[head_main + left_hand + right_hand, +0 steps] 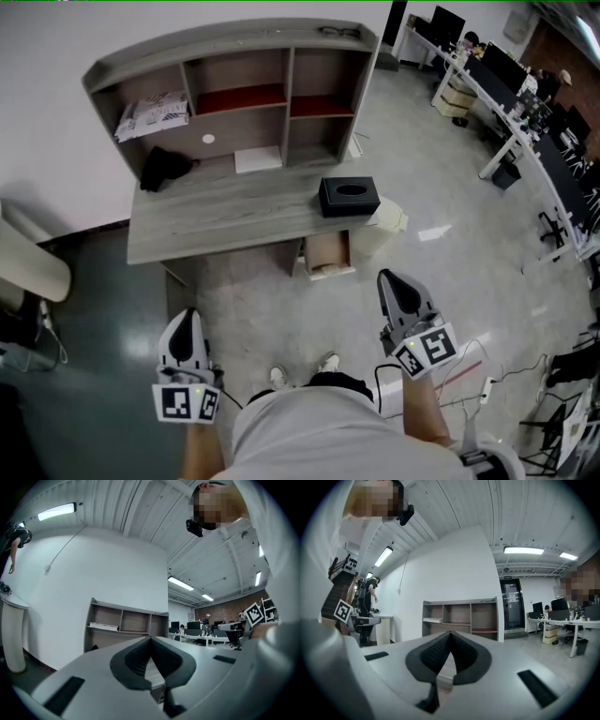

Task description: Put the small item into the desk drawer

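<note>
Two white-and-grey handheld tools sit low in the head view, either side of the person's white-shirted body: the left tool (186, 323) at lower left, the right tool (394, 283) right of centre. Each tool's own view shows its dark ribbed pads pressed together at the tips with nothing between them. Both are well apart from the grey wood-grain bench (225, 220) in the upper middle of the frame, which carries an open grey shelf unit (286, 56) along its back. A small white flat item (258, 159) lies at the back of the bench below the middle shelf, with a crumpled black cloth (166, 169) to its left. A black tissue box (349, 197) stands at the bench's right end. Just below that box, a pale wooden drawer (328, 255) juts out open from under the bench edge.
</note>
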